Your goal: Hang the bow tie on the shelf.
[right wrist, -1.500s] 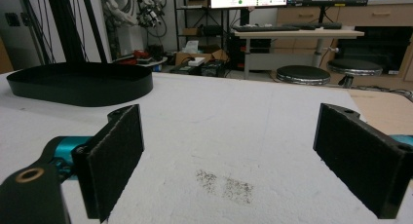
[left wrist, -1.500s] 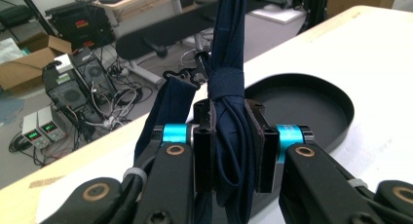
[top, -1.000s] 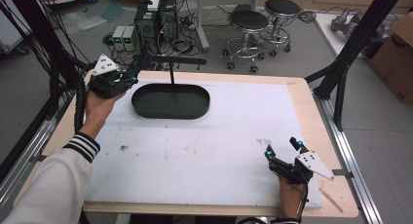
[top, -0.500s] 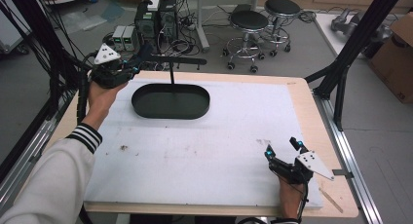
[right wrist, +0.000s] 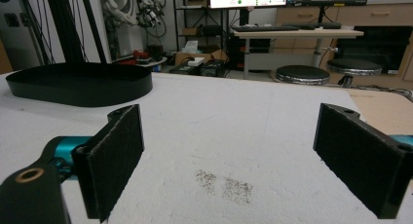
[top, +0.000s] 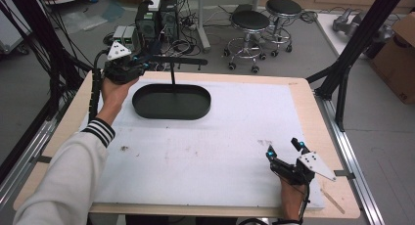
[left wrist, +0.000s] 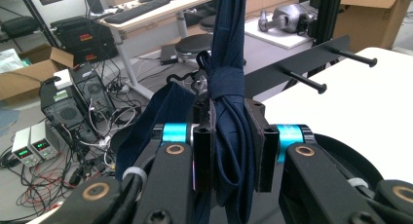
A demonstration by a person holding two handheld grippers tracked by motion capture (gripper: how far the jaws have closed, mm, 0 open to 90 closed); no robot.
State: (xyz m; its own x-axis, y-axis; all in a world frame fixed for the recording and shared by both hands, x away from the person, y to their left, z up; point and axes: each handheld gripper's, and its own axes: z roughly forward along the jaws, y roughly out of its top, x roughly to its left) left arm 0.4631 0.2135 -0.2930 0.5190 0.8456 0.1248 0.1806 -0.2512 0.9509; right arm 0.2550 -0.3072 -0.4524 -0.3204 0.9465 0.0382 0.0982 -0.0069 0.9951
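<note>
My left gripper (left wrist: 229,146) is shut on a dark blue fabric bundle (left wrist: 229,102) bound by a band of the same cloth, and the bundle rises upright between the jaws. In the high view the left gripper (top: 142,63) is held at the far left table edge, beside the left end of a black rack's peg bar (top: 183,62). The rack has a thin post (top: 172,74) standing in a black oval base tray (top: 171,101). In the left gripper view the peg bar (left wrist: 302,63) lies just behind the bundle. My right gripper (top: 283,146) rests open on the white mat near the front right, with nothing between its pads (right wrist: 114,156).
A white mat (top: 235,137) covers the wooden table. The oval tray (right wrist: 78,83) lies far left in the right gripper view. Stools (top: 249,22), computer boxes (top: 151,19) and cables stand on the floor beyond the far edge. Black frame struts (top: 342,68) rise at the right.
The left gripper has lifted and moved away from me and slightly right with the bundle, closer to the peg bar. The right gripper has not moved.
</note>
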